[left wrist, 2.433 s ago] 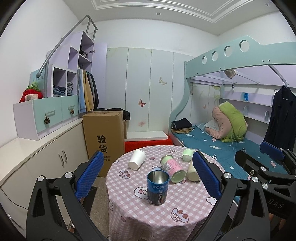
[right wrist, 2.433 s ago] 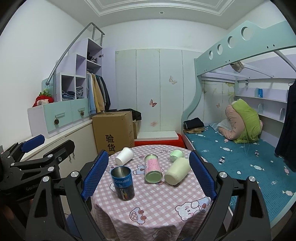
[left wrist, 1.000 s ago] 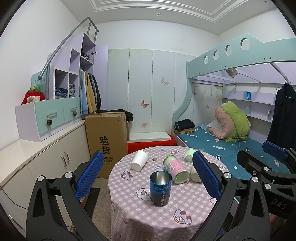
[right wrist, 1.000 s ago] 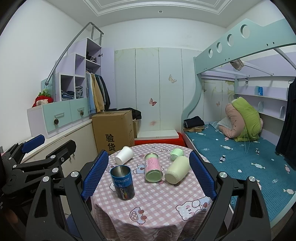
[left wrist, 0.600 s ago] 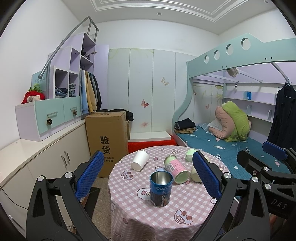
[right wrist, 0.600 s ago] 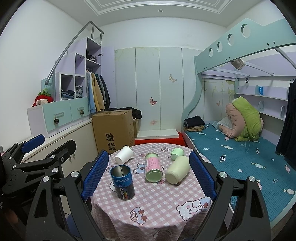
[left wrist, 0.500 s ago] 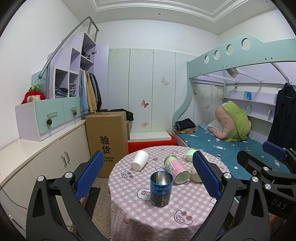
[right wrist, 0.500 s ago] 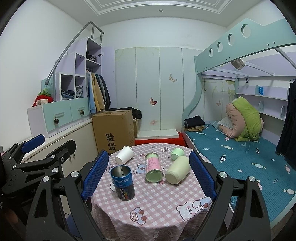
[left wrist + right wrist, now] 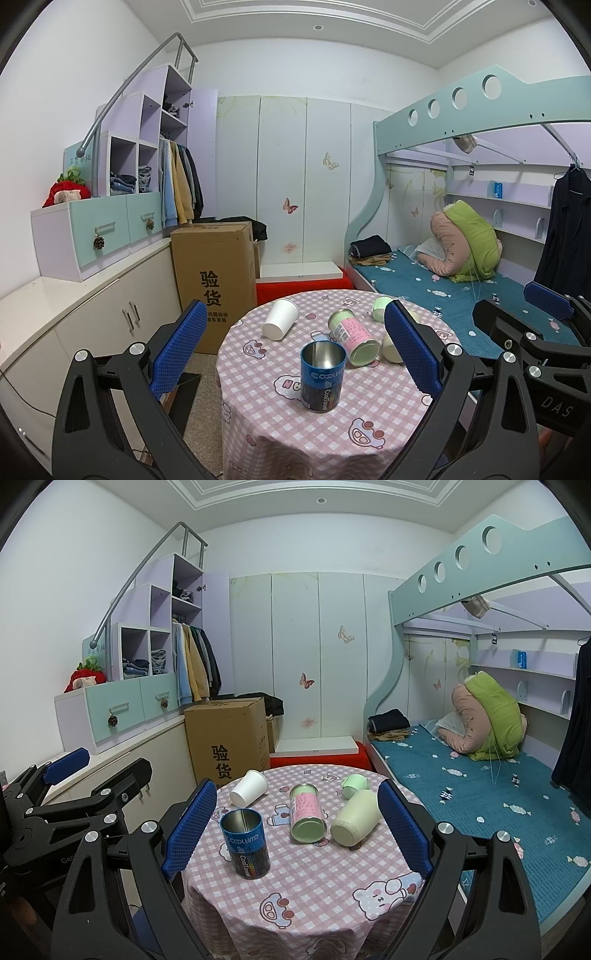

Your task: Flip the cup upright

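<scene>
A small round table (image 9: 317, 421) (image 9: 321, 882) with a pink checked cloth holds several cups. A blue metal cup (image 9: 323, 374) (image 9: 245, 842) stands upright near the front. A white paper cup (image 9: 280, 323) (image 9: 249, 787), a pink-and-green cup (image 9: 352, 336) (image 9: 307, 812), a pale cream cup (image 9: 355, 822) and a small green cup (image 9: 380, 307) (image 9: 354, 784) lie on their sides. My left gripper (image 9: 295, 350) is open and empty, held back from the table. My right gripper (image 9: 299, 825) is open and empty too.
A tall cardboard box (image 9: 216, 280) stands behind the table at the left, beside white cabinets (image 9: 92, 317). A bunk bed with a teal mattress (image 9: 480, 775) runs along the right. A red-and-white step (image 9: 301, 282) sits behind the table. The right gripper shows in the left wrist view (image 9: 535, 332).
The left view has drawn back slightly from the table over the past seconds. The cups have not moved. Both grippers stay open.
</scene>
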The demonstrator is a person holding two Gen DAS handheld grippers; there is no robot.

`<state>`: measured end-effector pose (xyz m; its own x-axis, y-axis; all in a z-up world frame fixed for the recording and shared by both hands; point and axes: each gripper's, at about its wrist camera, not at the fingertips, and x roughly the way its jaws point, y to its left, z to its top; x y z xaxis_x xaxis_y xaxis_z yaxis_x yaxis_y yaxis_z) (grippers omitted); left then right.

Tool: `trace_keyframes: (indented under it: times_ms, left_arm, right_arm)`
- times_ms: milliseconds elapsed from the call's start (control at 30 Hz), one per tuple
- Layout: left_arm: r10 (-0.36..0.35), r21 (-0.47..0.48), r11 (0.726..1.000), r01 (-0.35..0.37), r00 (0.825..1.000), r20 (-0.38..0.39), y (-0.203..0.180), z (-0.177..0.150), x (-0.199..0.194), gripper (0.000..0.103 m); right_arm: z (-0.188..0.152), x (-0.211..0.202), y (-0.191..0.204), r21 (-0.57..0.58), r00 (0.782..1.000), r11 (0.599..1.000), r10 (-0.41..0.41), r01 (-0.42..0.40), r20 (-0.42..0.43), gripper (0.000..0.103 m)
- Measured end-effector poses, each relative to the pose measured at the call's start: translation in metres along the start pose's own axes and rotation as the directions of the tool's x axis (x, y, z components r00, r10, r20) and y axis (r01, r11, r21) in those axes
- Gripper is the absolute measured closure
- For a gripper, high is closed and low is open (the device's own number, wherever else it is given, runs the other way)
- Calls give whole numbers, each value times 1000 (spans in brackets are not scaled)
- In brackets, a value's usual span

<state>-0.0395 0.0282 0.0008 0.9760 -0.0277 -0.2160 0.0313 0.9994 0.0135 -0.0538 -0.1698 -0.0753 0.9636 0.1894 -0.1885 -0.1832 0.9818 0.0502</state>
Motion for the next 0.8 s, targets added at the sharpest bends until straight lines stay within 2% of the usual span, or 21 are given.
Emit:
trace_keyframes:
  times_ms: [800]
  left_arm:
    - [3,0,1000,-3,1000,0,1,-1,2,6]
  right_arm:
    - [-2,4,3,-1,1000,1000,0,0,-11,17]
